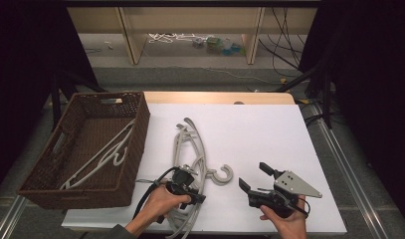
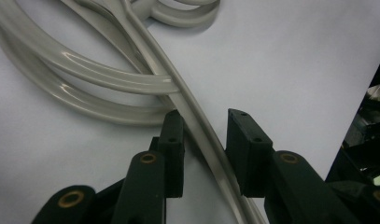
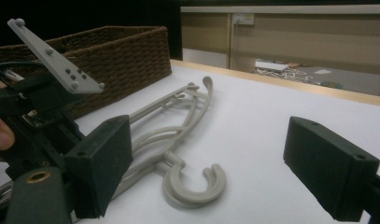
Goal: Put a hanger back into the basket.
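Note:
Several grey plastic hangers [image 1: 190, 144] lie in a loose pile on the white table [image 1: 269, 134]; one hook [image 1: 221, 175] sticks out to the right. My left gripper [image 1: 186, 175] is down on the pile's near end. In the left gripper view its jaws [image 2: 204, 126] straddle one thin hanger arm [image 2: 197, 121]; a gap shows by the right pad, so the gripper is open. My right gripper [image 1: 257, 177] hovers to the right of the hook, wide open and holding nothing. In the right gripper view the hook [image 3: 192, 186] lies ahead between the pads.
A brown wicker basket [image 1: 140, 129] stands at the table's left with a hanger [image 1: 103, 154] inside. In the right gripper view the basket [image 3: 108, 51] is behind the pile and the left gripper [image 3: 38, 116] is at the left. Bare white table stretches to the right.

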Tool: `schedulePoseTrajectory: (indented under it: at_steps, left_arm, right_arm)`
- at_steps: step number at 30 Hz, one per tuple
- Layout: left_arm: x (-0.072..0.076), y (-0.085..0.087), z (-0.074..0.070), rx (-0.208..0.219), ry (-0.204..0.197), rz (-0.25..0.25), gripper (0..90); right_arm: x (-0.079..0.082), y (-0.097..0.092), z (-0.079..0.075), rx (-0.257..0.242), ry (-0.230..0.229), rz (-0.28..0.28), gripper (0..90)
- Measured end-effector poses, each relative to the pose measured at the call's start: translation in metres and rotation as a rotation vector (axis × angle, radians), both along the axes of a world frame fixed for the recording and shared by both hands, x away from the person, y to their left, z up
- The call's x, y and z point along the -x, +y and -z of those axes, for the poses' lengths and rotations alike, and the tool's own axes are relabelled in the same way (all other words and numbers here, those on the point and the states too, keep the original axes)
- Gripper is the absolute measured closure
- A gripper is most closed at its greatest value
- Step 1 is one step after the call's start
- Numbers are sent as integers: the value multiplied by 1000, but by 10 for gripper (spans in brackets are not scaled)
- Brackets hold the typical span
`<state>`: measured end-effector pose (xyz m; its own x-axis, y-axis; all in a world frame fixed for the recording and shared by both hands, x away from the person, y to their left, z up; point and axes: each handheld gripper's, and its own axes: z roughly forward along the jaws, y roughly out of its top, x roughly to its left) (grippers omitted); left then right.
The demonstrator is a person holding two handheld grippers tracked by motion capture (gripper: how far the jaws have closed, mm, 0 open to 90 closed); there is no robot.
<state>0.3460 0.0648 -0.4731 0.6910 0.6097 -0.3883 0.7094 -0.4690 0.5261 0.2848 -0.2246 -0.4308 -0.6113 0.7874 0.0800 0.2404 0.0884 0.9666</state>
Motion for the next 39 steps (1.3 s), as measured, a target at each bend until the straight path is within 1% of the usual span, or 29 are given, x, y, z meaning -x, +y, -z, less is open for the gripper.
schedulePoseTrajectory:
  at_steps: [1, 2, 3, 5, 6, 7, 8, 9, 11, 12, 14, 16, 17, 18, 19, 23, 25, 26, 27, 29, 32, 33, 34, 36, 38, 39]
  left_arm:
    - [0, 1, 0, 42, 15, -17, 709]
    - [0, 3, -1, 55, 17, -26, 709]
    - [0, 4, -3, 48, -5, -35, 715]
    - [-1, 9, -5, 69, -24, -62, 744]
    - [-2, 12, -6, 75, -34, -74, 763]
    - [-3, 15, -8, 81, -45, -94, 784]
    - [-4, 18, -9, 91, -46, -101, 803]
    - [-7, 22, -10, 111, -42, -99, 807]
    - [-7, 23, -9, 115, -41, -106, 810]
    - [-8, 24, -9, 123, -43, -98, 812]
    - [-8, 25, -8, 112, -51, -104, 813]
    - [-8, 26, -9, 114, -62, -103, 814]
    - [-9, 27, -10, 127, -55, -101, 815]
    - [-10, 30, -13, 129, -68, -111, 815]
    - [-10, 30, -13, 129, -68, -111, 815]
    - [-13, 37, -18, 176, -63, -138, 815]
    - [-14, 42, -20, 195, -65, -161, 815]
    - [-15, 44, -21, 209, -67, -172, 815]
    - [-16, 47, -23, 220, -69, -189, 815]
    - [-17, 51, -26, 245, -70, -203, 815]
    - [-18, 57, -32, 277, -78, -221, 815]
    - [-18, 59, -35, 290, -84, -233, 814]
    - [-18, 61, -37, 297, -88, -233, 814]
    - [-17, 63, -43, 312, -105, -241, 814]
    - [-16, 65, -49, 325, -117, -240, 813]
    - [-14, 66, -55, 334, -132, -238, 812]
  right_arm:
    - [1, -1, -1, 9, 2, 8, 165]
    - [1, -1, -1, 9, 2, 8, 165]
    - [1, -1, -1, 9, 0, 8, 164]
    - [0, -1, -1, 18, -6, 6, 164]
    - [-2, -2, 0, 25, -38, 4, 164]
    - [-2, -2, 0, 21, -40, 4, 165]
    - [-2, -2, 0, 21, -42, 5, 164]
    - [-2, -2, 0, 21, -41, 6, 164]
    - [-2, -2, 0, 26, -39, 7, 164]
    - [-2, -3, 0, 25, -37, 9, 164]
    - [-2, -2, 0, 18, -45, 14, 164]
    - [-2, -3, 0, 25, -38, 9, 165]
    - [-2, -2, 0, 18, -42, 13, 164]
    - [-2, -2, 0, 17, -41, 7, 165]
    - [-3, -3, 0, 13, -41, 7, 164]
    - [-3, -4, 0, 7, -45, 16, 164]
    - [-3, -4, -1, 4, -48, 18, 164]
    - [-2, -5, -1, 10, -37, 21, 164]
    - [-2, -5, -1, 6, -39, 20, 164]
    - [-2, -5, -1, 5, -42, 16, 164]
    - [-1, -5, -1, 15, -30, 23, 164]
    - [0, -4, -1, -2, -4, 21, 164]
    - [0, -4, -1, -11, -10, 23, 164]
    - [1, -4, -2, 1, 2, 25, 164]
    - [1, -4, -1, 0, 6, 25, 164]
    - [0, -4, -1, -7, -7, 28, 164]
